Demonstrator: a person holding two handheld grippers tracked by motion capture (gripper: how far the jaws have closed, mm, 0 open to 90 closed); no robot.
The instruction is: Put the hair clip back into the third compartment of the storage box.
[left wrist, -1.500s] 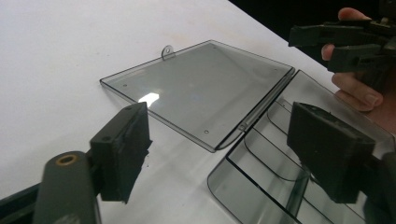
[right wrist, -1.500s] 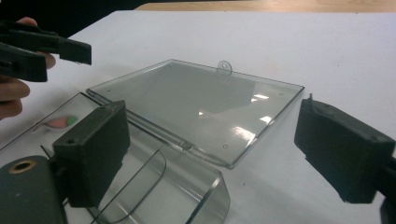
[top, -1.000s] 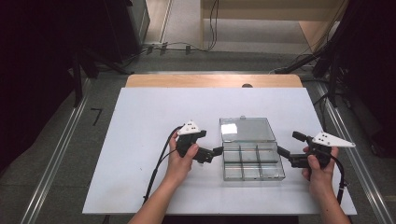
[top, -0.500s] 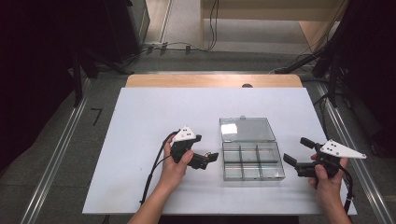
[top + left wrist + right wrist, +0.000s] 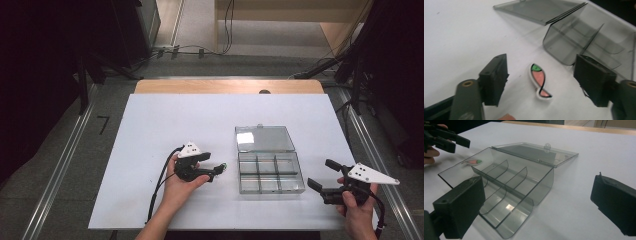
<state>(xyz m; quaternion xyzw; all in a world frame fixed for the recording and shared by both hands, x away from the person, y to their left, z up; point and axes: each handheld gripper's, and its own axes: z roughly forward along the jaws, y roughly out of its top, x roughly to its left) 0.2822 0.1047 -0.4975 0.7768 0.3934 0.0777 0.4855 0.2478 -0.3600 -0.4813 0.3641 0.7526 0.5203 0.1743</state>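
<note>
The left gripper [image 5: 540, 82] straddled a small fish-shaped piece [image 5: 539, 81] lying flat on the white table [image 5: 165, 120], its jaws having just been closing, not yet touching it. Probably light, thin, slippery; best pinched across its narrow waist. Beyond, the compartment box [image 5: 270, 172] lay lid-open; the right gripper [image 5: 322, 177] stood open.

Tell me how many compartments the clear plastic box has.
6, in two rows of three inside the open clear plastic box on the white table; all look empty. Its lid lies flat behind.
</note>
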